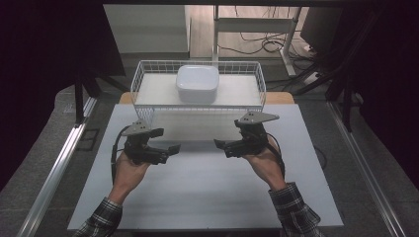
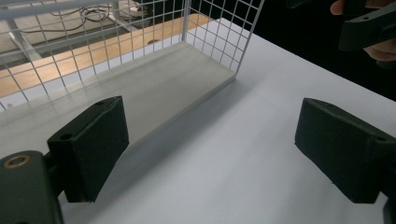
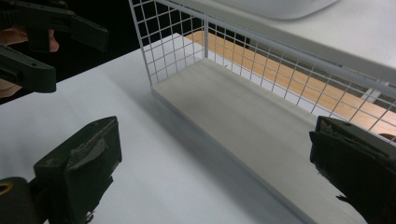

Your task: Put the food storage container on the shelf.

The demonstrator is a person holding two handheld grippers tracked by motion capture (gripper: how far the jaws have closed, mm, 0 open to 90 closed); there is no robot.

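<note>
Left gripper (image 2: pixel 212 154) hovered over white table (image 2: pixel 280 93), jaws spread wide with nothing between them. White wire rack (image 2: pixel 205 28) stood just ahead, its lower shelf (image 2: pixel 154 88) bare. The other gripper (image 2: pixel 366 30), held in a hand (image 2: pixel 383 49), sat at upper right.

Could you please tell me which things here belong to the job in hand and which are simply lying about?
In the job:
- white wire rack, nearest both grippers
- white square bowl on its upper shelf
- left gripper, open, empty
- right gripper, open, empty

Lying about:
- cables on the floor behind
- white table frame behind the rack
</note>
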